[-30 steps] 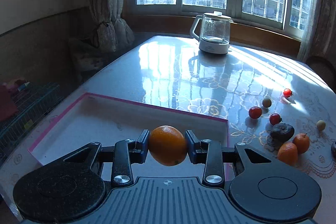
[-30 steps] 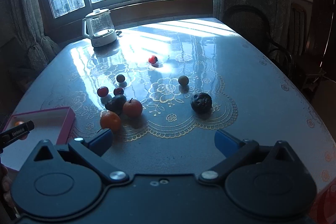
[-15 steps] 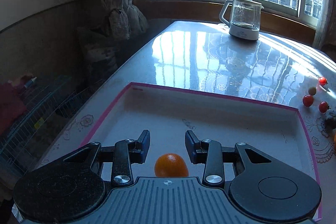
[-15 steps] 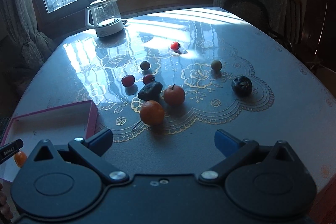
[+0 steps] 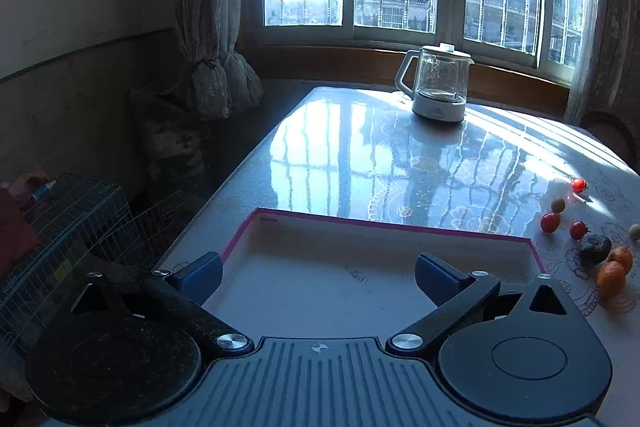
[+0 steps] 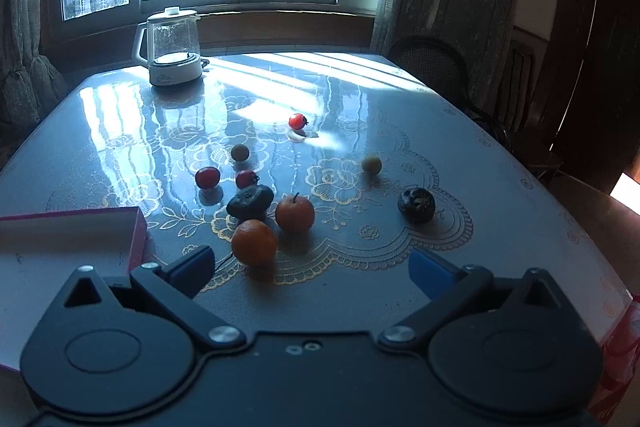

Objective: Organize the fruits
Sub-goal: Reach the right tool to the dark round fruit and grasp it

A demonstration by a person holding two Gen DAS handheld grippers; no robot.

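My left gripper (image 5: 318, 273) is open wide and empty above the pink-rimmed white box (image 5: 400, 229); no fruit shows in the visible part of the box. My right gripper (image 6: 310, 269) is open and empty, just short of an orange (image 6: 254, 242) on the table. Behind it lie a second orange fruit with a stem (image 6: 295, 213), a dark shrivelled fruit (image 6: 250, 203), another dark fruit (image 6: 416, 205), red cherry tomatoes (image 6: 207, 177) and small pale round fruits (image 6: 371, 164). The same cluster (image 5: 611, 279) shows at the right of the left wrist view.
A glass kettle (image 6: 172, 47) stands at the far end of the table by the window. The box corner (image 6: 136, 227) sits left of the fruit. A chair (image 6: 432, 67) stands at the table's right. A wire cage (image 5: 72, 223) is on the floor at left.
The left gripper let go of the orange into the box, opened wide and drew back; the orange is now out of sight. The right gripper moved closer to the fruit cluster.
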